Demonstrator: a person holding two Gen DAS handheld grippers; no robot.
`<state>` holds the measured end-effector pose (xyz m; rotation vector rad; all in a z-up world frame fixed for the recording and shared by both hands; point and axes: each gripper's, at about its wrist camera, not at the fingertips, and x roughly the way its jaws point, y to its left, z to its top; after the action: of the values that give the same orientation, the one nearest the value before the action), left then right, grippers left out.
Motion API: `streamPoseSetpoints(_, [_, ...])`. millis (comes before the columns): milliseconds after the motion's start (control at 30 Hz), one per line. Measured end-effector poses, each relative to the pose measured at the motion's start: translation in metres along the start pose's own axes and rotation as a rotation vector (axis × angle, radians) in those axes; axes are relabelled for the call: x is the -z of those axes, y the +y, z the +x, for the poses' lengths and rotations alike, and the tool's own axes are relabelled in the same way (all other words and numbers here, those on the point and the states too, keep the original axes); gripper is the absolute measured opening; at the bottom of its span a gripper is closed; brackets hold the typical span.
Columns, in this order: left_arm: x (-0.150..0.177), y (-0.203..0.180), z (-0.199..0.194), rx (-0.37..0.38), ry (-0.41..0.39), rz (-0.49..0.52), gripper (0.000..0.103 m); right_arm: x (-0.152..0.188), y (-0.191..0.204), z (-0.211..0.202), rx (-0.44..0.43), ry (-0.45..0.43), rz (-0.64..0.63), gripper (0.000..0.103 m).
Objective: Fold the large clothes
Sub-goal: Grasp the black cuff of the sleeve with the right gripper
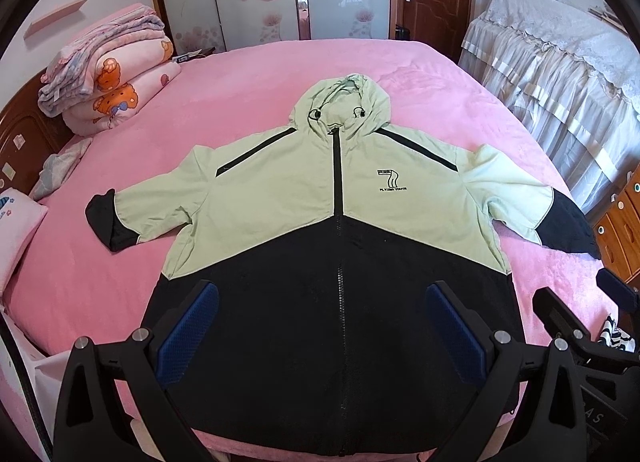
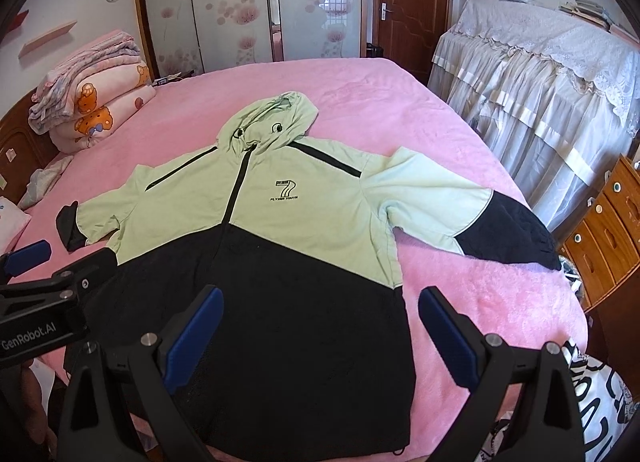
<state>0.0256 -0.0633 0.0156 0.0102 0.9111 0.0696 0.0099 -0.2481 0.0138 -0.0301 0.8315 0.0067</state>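
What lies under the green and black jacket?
The jacket lies spread flat on the pink bed cover, which shows all around it. Anything beneath the jacket itself is covered.

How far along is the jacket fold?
Done: jacket laid flat on the pink bed, zipped, sleeves and hood spread. In hand: nothing; left gripper and right gripper hover near its hem, jaws open. Left: every fold.

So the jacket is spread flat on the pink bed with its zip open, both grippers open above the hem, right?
Not quite: the zip is closed, as the left wrist view shows. The jacket does lie flat on the pink bed, both grippers open.
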Motion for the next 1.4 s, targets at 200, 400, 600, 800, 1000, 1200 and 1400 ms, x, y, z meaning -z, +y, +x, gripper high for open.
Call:
streamPoseSetpoints(200, [-0.012, -0.016, 0.003, -0.014, -0.029, 0.036, 0.103, -0.013, -0.014, 0.002, -0.006, -0.021, 0.016, 0.099])
streamPoseSetpoints(400, [-0.029, -0.037, 0.010, 0.017, -0.040, 0.092, 0.103, -0.024, -0.034, 0.007, -0.030, -0.027, 0.061, 0.099])
streamPoseSetpoints(600, [-0.056, -0.067, 0.022, 0.118, -0.052, 0.126, 0.103, -0.039, -0.064, 0.015, 0.000, -0.035, 0.082, 0.099])
streamPoseSetpoints(800, [-0.079, -0.099, 0.042, 0.172, -0.074, 0.132, 0.103, -0.051, -0.111, 0.033, 0.051, -0.017, 0.127, 0.099])
streamPoseSetpoints(1000, [-0.091, -0.144, 0.080, 0.204, -0.036, 0.182, 0.103, -0.053, -0.172, 0.065, 0.081, 0.045, 0.238, 0.098])
streamPoseSetpoints(1200, [-0.088, -0.185, 0.105, 0.236, -0.070, 0.210, 0.103, -0.038, -0.255, 0.104, 0.085, 0.107, 0.436, 0.098])
streamPoseSetpoints(1400, [-0.080, -0.207, 0.138, 0.254, -0.045, 0.196, 0.103, -0.005, -0.344, 0.149, 0.083, 0.203, 0.698, 0.096])
